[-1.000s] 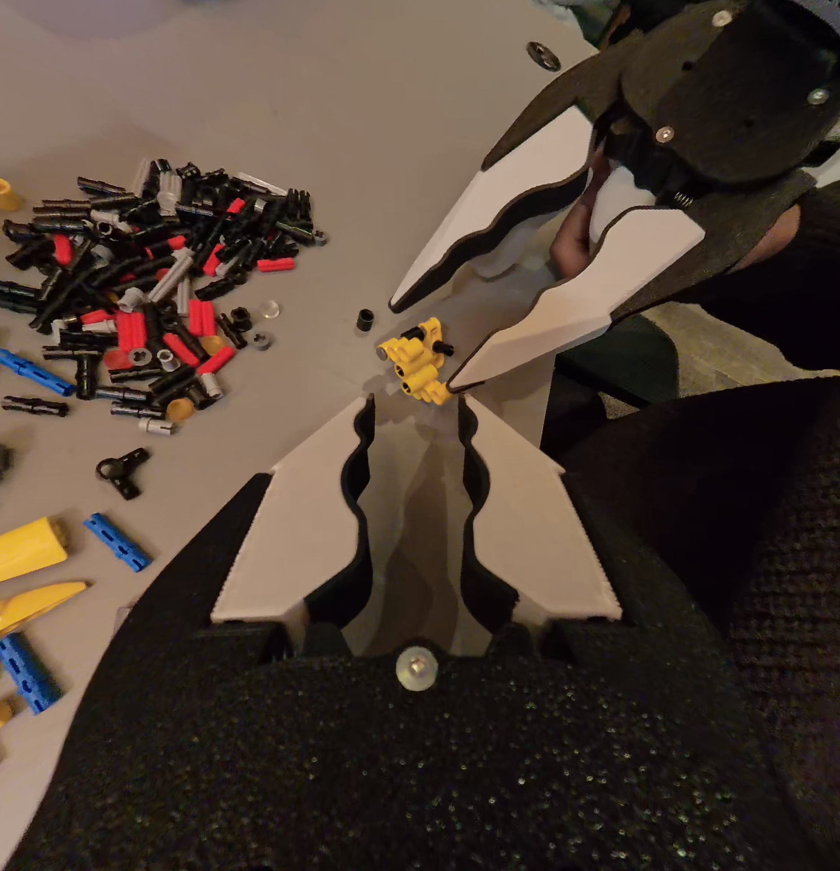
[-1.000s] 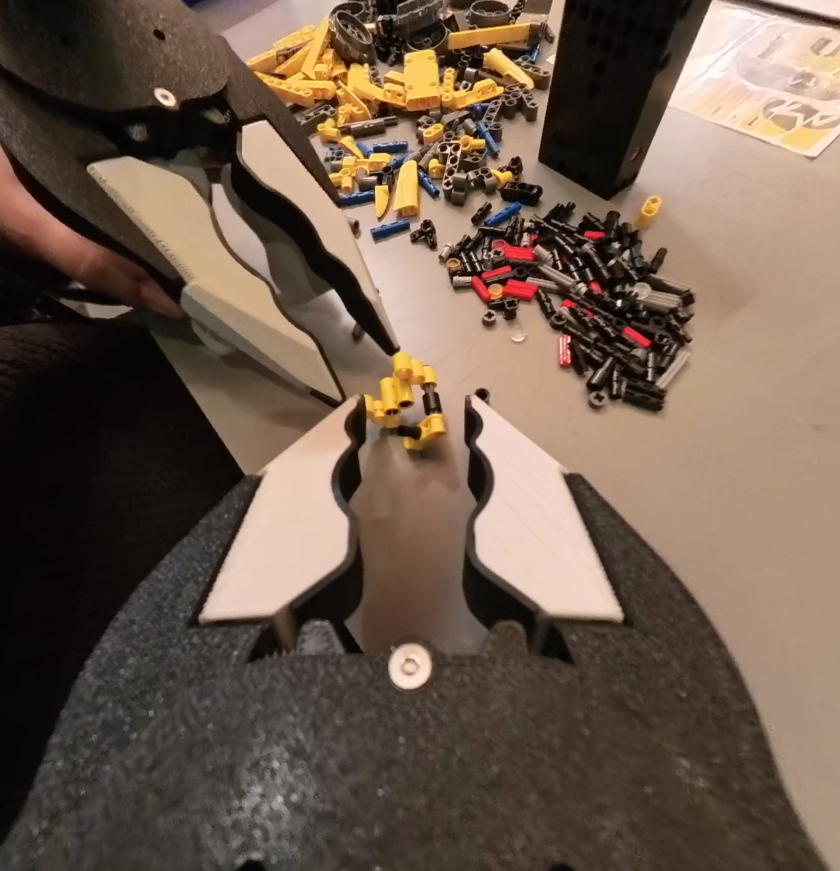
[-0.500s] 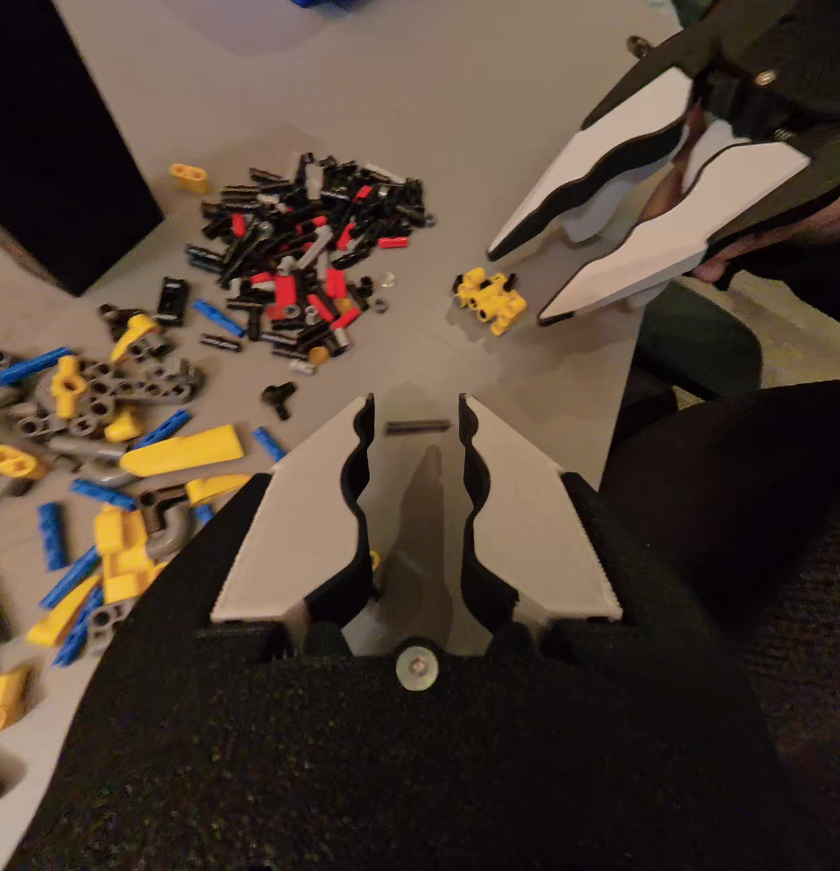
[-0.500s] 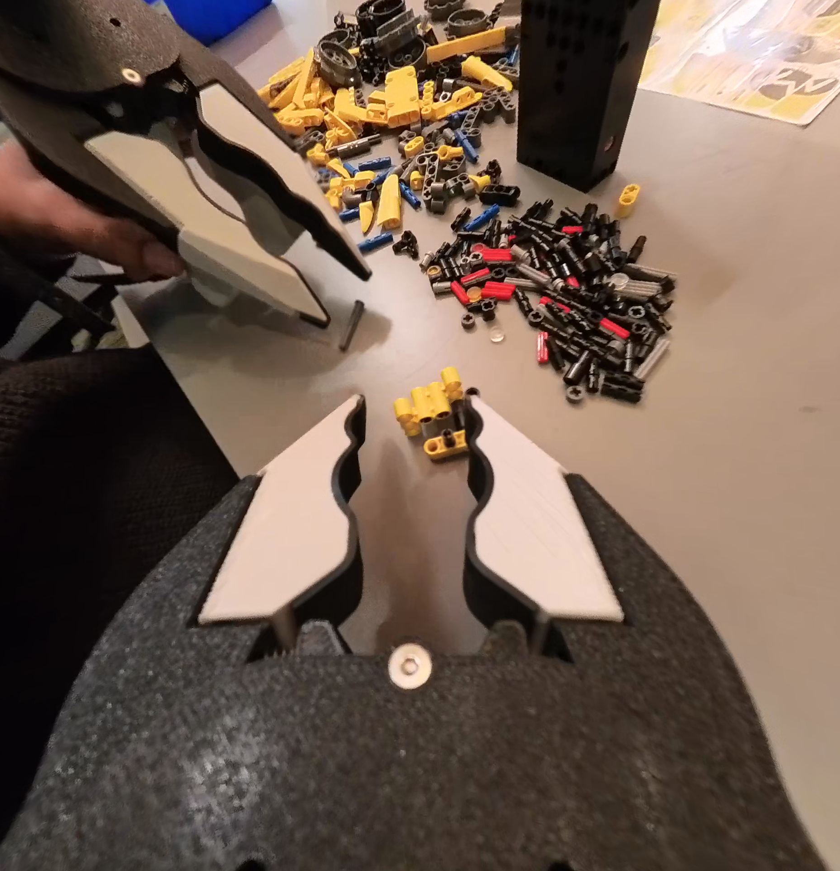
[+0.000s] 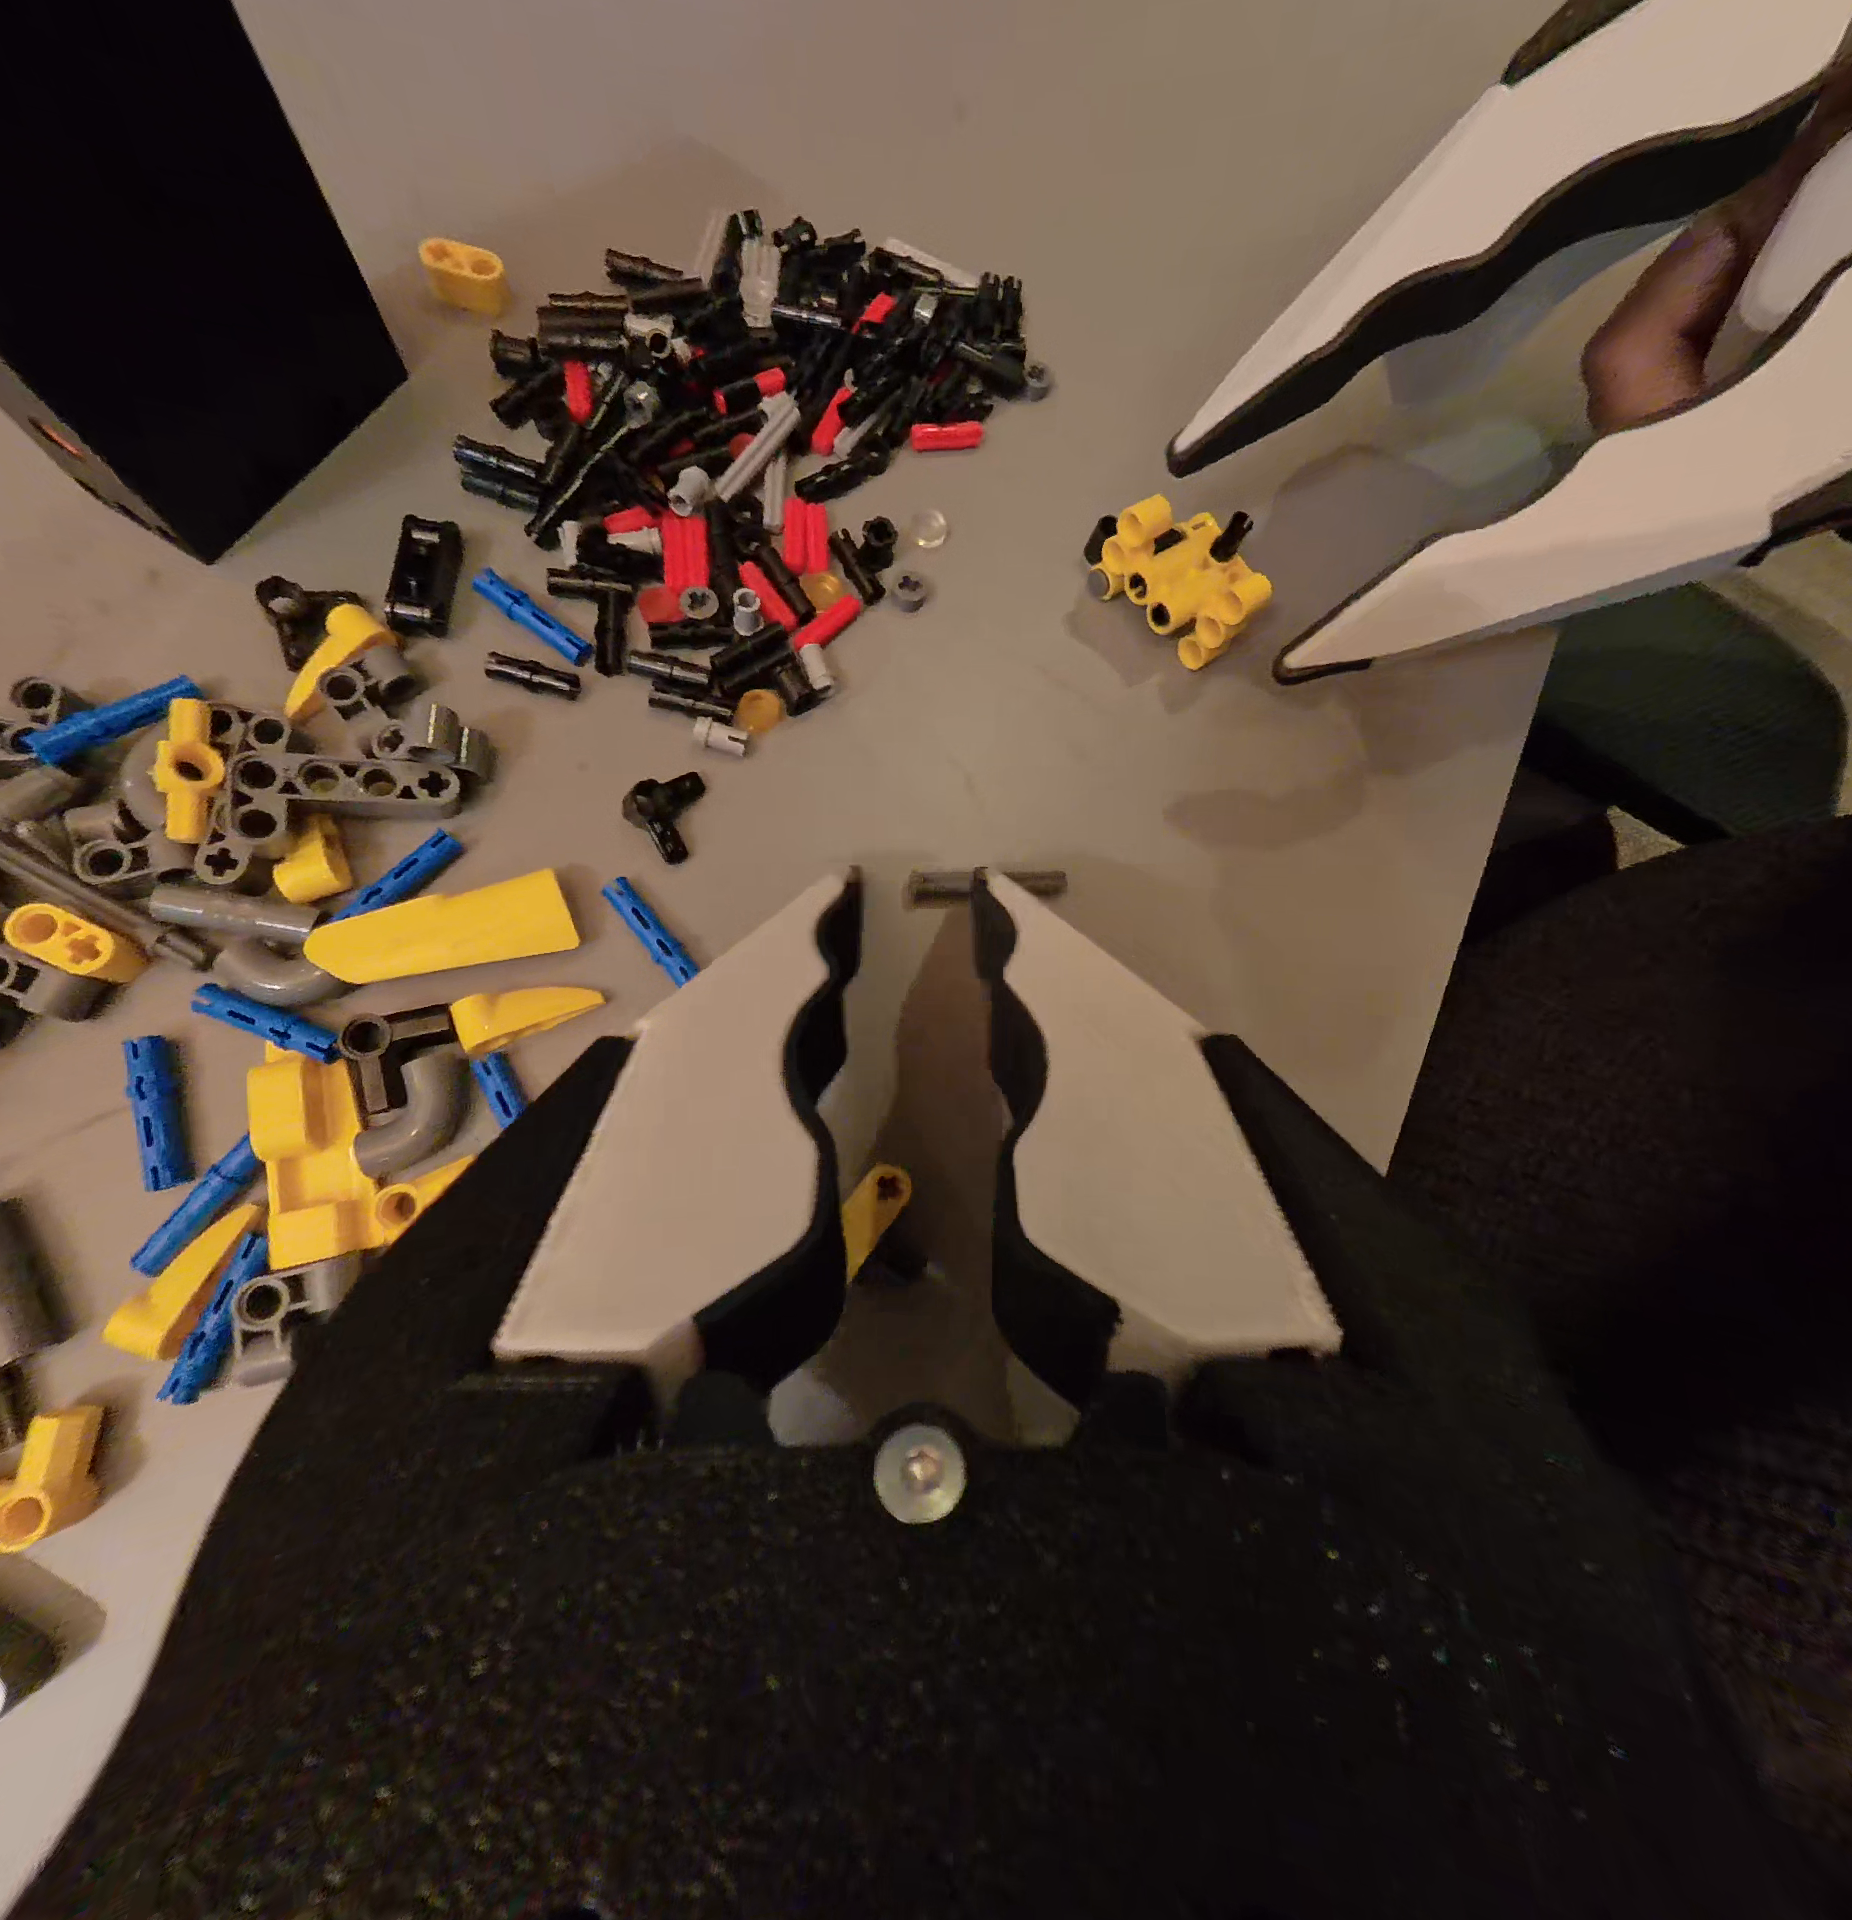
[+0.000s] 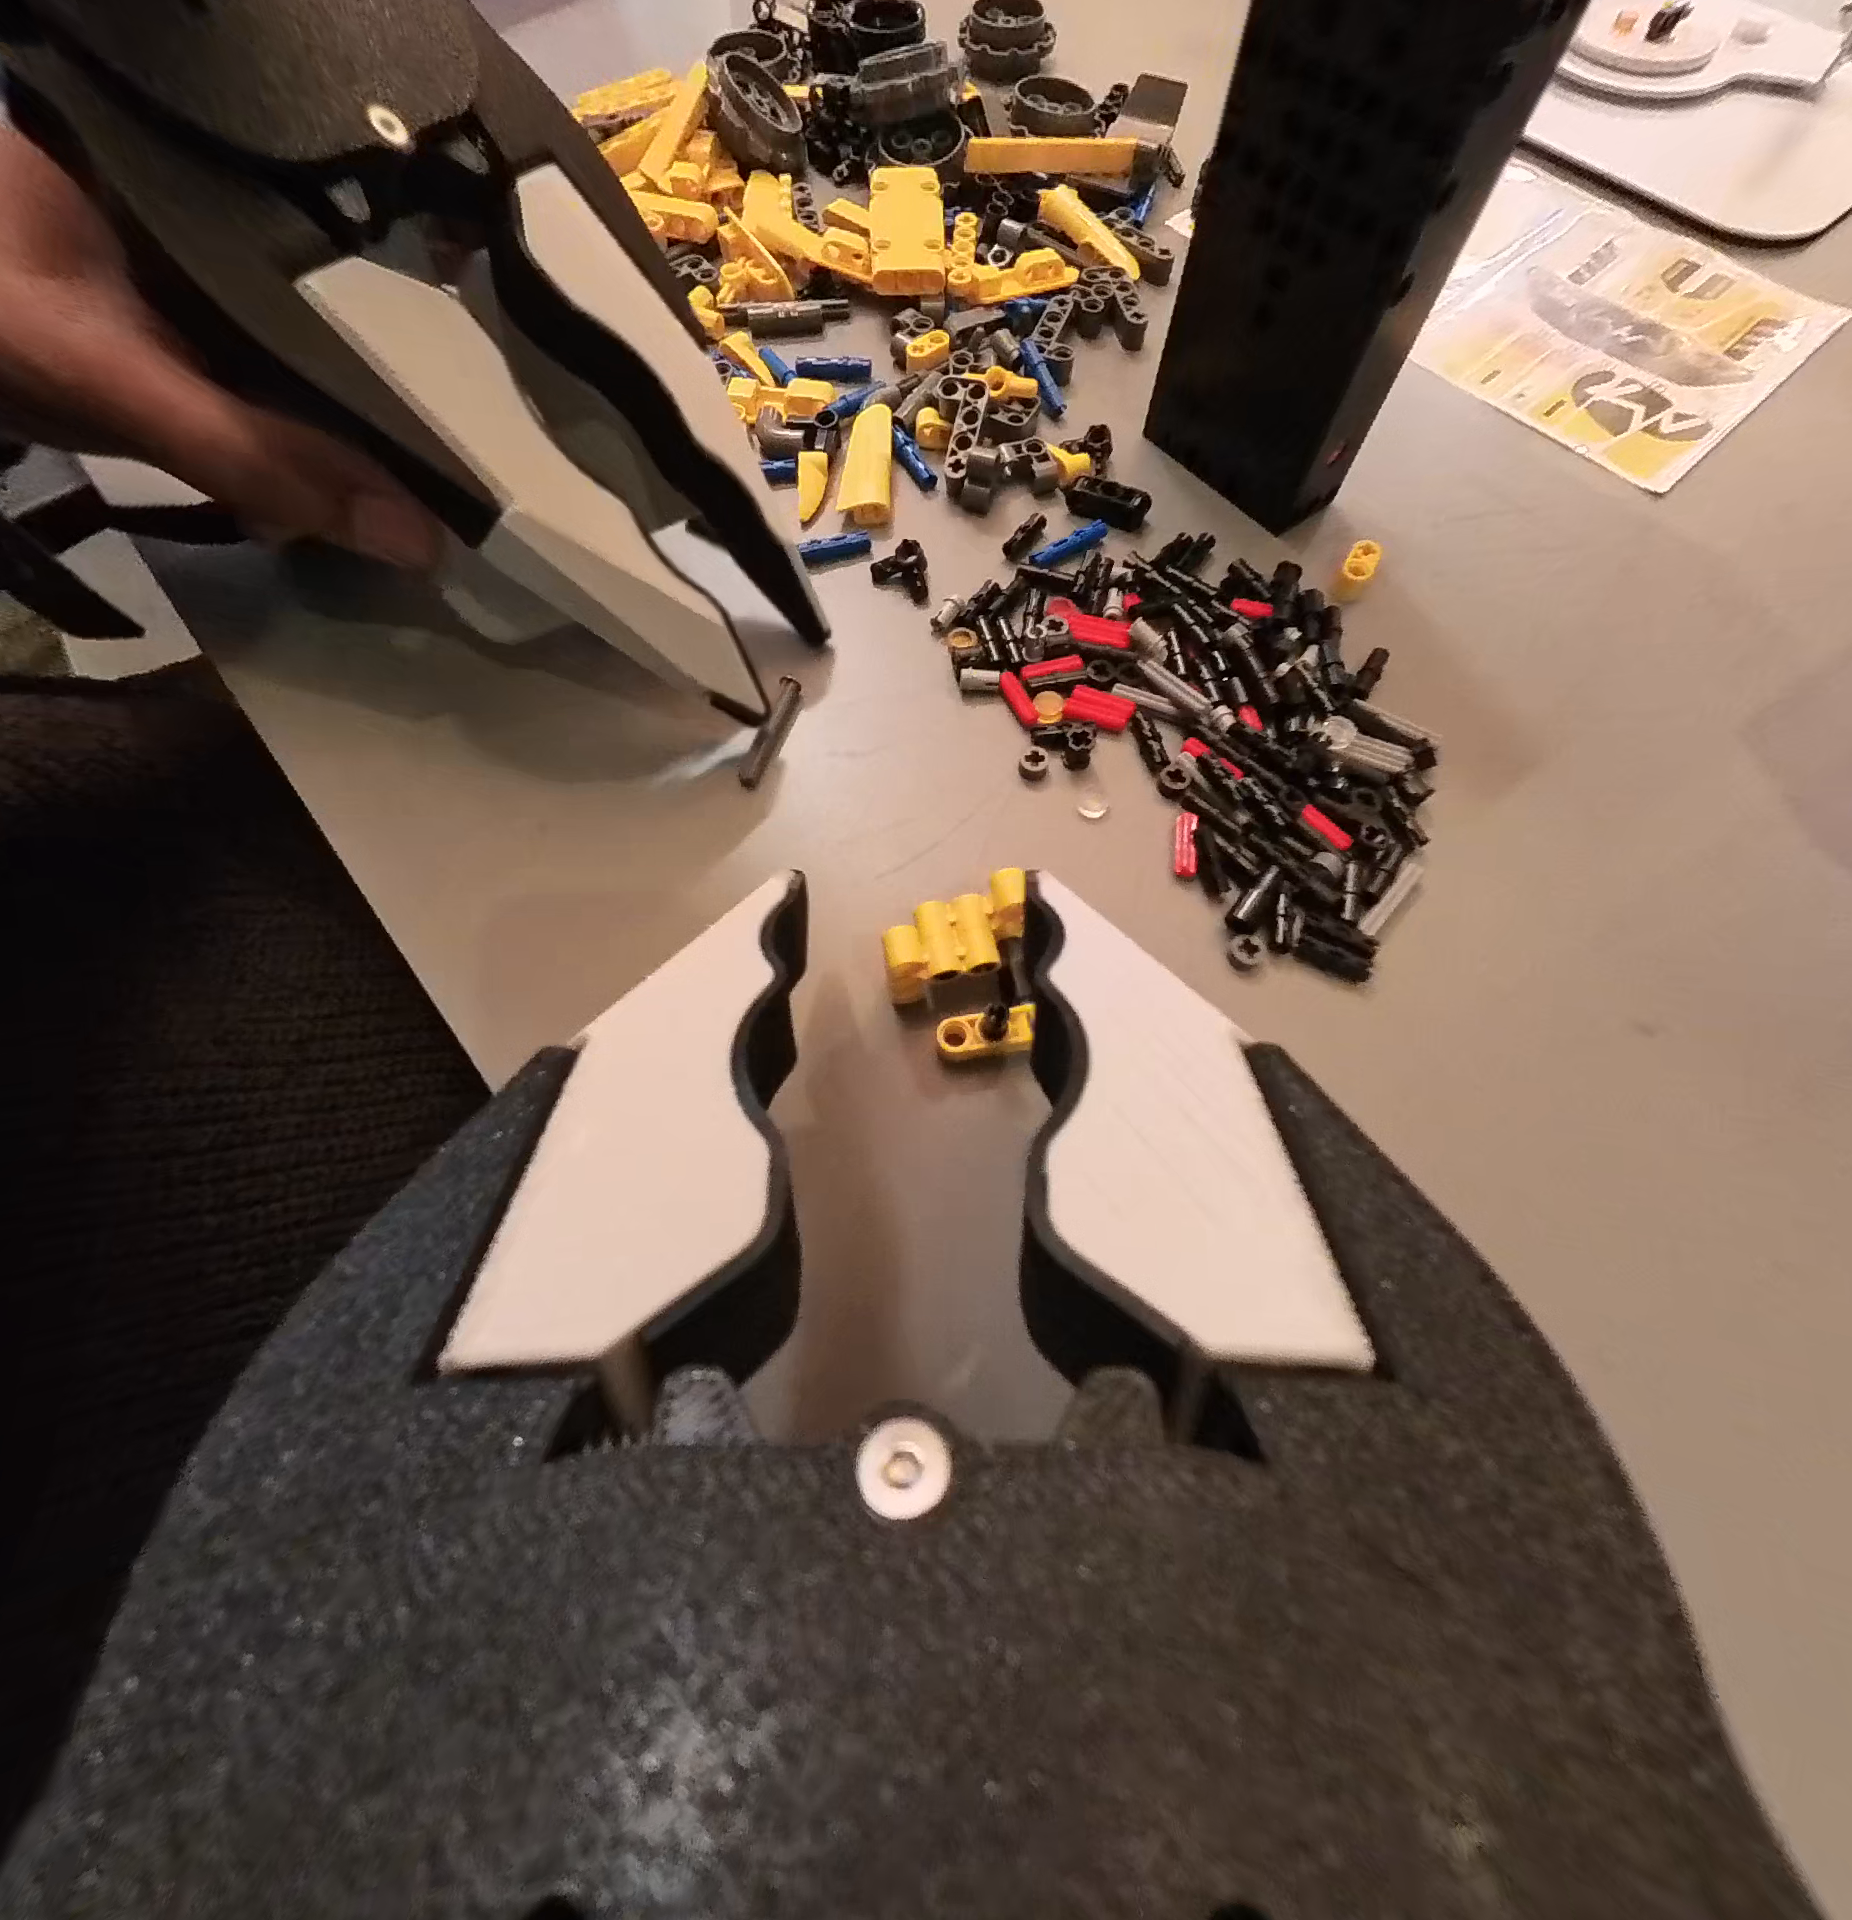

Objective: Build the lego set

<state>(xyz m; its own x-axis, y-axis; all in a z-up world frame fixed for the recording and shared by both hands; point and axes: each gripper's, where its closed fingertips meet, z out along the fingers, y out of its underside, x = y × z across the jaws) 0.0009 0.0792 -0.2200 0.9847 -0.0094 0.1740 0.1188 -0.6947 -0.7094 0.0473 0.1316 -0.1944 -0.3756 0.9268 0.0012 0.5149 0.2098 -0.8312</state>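
A small yellow assembly (image 6: 948, 951) with black pins lies on the grey table (image 6: 1524, 1039), between my right gripper's (image 6: 914, 883) open fingers and against the right-hand one. In the left wrist view the right gripper (image 5: 1231, 566) stands open just right of the assembly (image 5: 1176, 582). My left gripper (image 5: 917, 888) is open with a narrow gap, its tips at a short dark grey rod (image 5: 989, 886) that lies flat on the table. In the right wrist view one fingertip of the left gripper (image 6: 782, 675) touches the rod (image 6: 771, 732).
A pile of black, red and grey pins (image 5: 735, 468) lies beyond. Yellow, blue and grey beams (image 5: 278, 935) lie left. A tall black box (image 6: 1348, 239), dark wheels (image 6: 880, 62) and a printed sheet (image 6: 1628, 332) stand farther back. The table edge (image 5: 1473, 935) runs near the rod. The grippers' ends are close to 8 cm from one another.
My left gripper has left the yellow assembly, moved over to the dark rod and narrowed its jaws. My right gripper has drawn back a little, still open around the assembly, which now rests on the table.
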